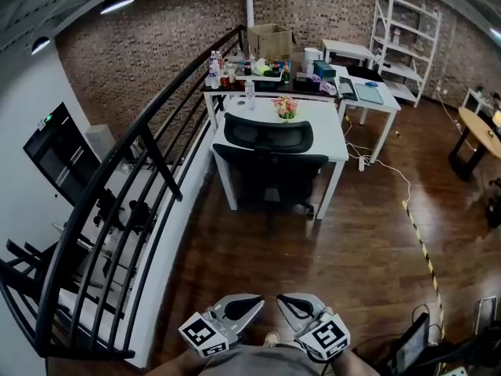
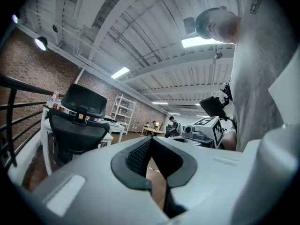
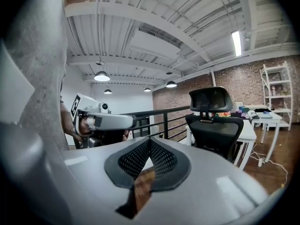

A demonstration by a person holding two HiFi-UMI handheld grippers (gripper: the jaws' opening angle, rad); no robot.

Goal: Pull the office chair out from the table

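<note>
Office chair (image 1: 270, 163) tucked under far white table (image 1: 333, 135); near, left gripper (image 1: 249, 307) and right gripper (image 1: 288, 305) both closed, empty

The white table (image 1: 325, 135) bears a bunch of flowers (image 1: 286, 108).

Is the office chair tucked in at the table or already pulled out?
Tucked in. The office chair sits against the white table, its back at the table's front edge.
</note>
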